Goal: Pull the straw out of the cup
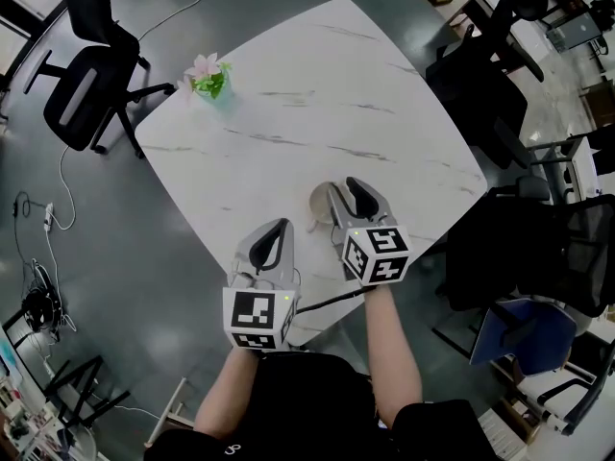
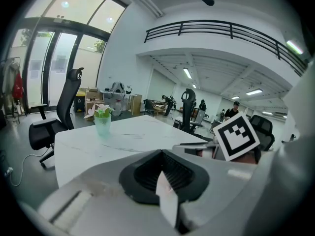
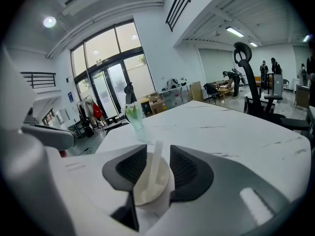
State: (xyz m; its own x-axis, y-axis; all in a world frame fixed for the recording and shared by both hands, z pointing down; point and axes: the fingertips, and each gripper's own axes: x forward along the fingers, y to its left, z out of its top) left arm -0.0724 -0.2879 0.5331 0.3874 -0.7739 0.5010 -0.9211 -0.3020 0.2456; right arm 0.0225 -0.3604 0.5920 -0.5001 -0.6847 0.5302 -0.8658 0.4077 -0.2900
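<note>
A white lidded cup point(image 3: 150, 187) with a white straw point(image 3: 156, 162) standing up from its lid sits between the two dark pads of my right gripper point(image 3: 158, 154). The jaws stand wide apart and I see no pad pressing the cup, so this gripper is open. In the head view the cup point(image 1: 319, 205) shows only partly, behind my right gripper point(image 1: 343, 184), on the near part of the white marble table point(image 1: 317, 94). My left gripper point(image 1: 282, 225) hovers to the cup's left near the table's front edge, shut. A small white strip shows at the seam of its pads point(image 2: 165, 173).
A green cup of pink flowers point(image 1: 209, 78) stands at the table's far left corner. A black office chair point(image 1: 91, 94) is beyond that corner. More dark chairs point(image 1: 485, 89) crowd the right side. The front edge of the table lies just below both grippers.
</note>
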